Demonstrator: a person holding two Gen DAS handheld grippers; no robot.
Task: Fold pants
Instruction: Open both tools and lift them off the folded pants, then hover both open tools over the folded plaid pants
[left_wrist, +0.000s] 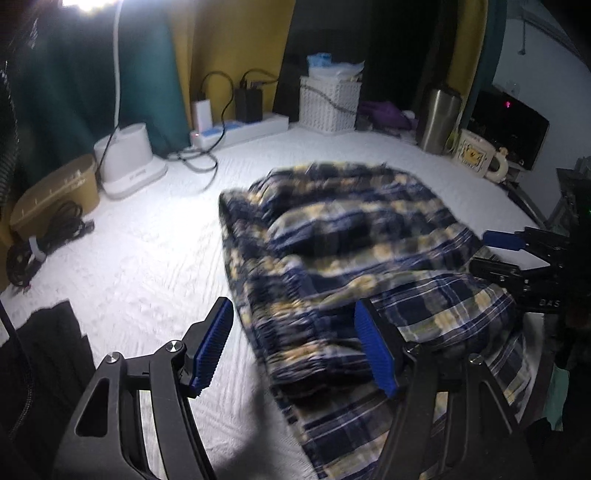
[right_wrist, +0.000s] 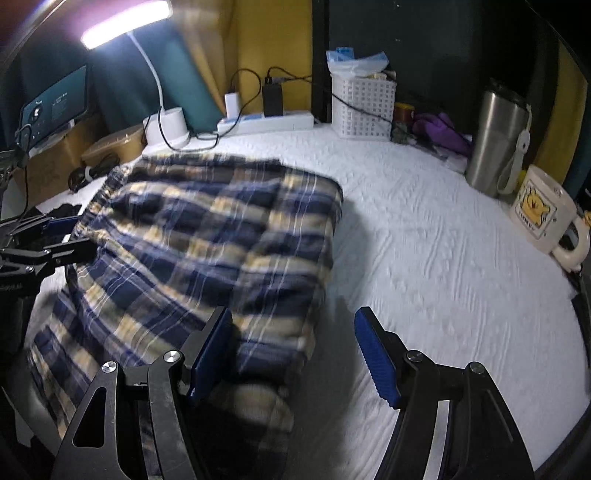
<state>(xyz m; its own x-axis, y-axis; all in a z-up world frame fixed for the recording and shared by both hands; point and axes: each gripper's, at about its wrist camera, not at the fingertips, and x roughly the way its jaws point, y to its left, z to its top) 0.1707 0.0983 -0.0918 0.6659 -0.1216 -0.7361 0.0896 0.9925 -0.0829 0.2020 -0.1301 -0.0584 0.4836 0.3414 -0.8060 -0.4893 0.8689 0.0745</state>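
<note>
The blue, navy and cream plaid pants lie folded over in a loose bundle on the white quilted surface; they also show in the right wrist view. My left gripper is open and empty, its jaws spread over the bundle's near left edge. My right gripper is open and empty at the bundle's near right edge. The right gripper shows at the right of the left wrist view, and the left gripper at the left of the right wrist view.
Along the back stand a white lamp base, a power strip with chargers, a white basket, a steel tumbler and a cream mug. A tan box and coiled cable sit at left.
</note>
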